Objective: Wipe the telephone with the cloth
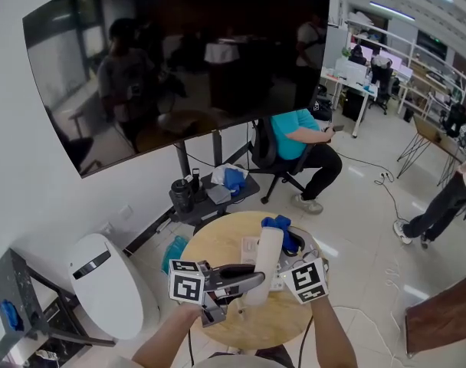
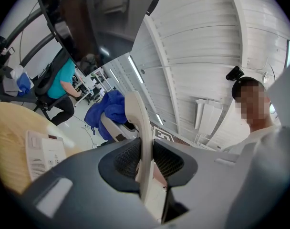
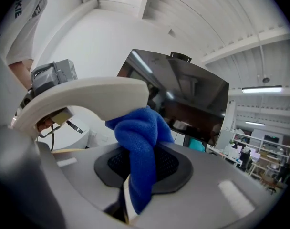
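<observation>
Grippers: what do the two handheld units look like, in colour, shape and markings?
The left gripper and right gripper look alike: smooth grey jaws with dark, mesh-textured pads set in rounded recesses. In the head view each carries a white cube printed with black square markers. The person's forearms show no sleeves.

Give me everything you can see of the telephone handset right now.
The handset is cream, smooth, curved plastic, lifted off its base above the round wooden table. The left gripper is clamped across it, jaws pressing both sides. The blue cloth in the right gripper is bunched against one end.
</observation>
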The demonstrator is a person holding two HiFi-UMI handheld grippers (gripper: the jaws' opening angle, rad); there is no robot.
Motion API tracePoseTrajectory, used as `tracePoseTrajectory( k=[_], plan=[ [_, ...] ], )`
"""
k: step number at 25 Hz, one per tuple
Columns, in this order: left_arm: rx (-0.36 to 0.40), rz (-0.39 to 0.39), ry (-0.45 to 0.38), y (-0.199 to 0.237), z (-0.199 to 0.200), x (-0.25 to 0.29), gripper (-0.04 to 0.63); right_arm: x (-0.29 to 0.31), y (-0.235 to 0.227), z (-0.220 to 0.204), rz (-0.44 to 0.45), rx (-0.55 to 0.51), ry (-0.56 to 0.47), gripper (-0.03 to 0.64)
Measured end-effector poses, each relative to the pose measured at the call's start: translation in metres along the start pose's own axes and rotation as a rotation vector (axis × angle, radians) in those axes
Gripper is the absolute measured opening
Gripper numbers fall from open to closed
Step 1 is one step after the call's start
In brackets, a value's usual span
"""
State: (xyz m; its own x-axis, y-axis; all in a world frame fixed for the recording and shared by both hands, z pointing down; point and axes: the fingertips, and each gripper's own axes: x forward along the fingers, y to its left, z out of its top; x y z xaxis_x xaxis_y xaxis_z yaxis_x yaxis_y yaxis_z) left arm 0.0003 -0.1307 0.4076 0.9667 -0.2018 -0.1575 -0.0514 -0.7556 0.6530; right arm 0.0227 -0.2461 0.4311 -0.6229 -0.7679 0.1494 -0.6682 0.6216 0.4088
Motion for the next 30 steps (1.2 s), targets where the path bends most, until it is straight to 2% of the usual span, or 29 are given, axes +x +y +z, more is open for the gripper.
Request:
tracePoseTrajectory(
  k=[14, 23, 30],
  plan=[
    [-0.004, -0.006, 0.005, 0.002, -0.003, -0.001, 0.075, 0.000, -0.010, -0.005, -0.037, 0.003, 0.014, 0.087],
    [0.005, -0.002, -0.031, 0.001, 0.008, -0.006, 0.077, -0.004, 0.004, -0.024, -0.029, 0.081, 0.036, 0.087],
    [-0.001, 0.023, -0.055, 0.011, 0.013, -0.013, 0.077, -0.018, 0.014, -0.023, -0.040, 0.134, 0.025, 0.087]
  ],
)
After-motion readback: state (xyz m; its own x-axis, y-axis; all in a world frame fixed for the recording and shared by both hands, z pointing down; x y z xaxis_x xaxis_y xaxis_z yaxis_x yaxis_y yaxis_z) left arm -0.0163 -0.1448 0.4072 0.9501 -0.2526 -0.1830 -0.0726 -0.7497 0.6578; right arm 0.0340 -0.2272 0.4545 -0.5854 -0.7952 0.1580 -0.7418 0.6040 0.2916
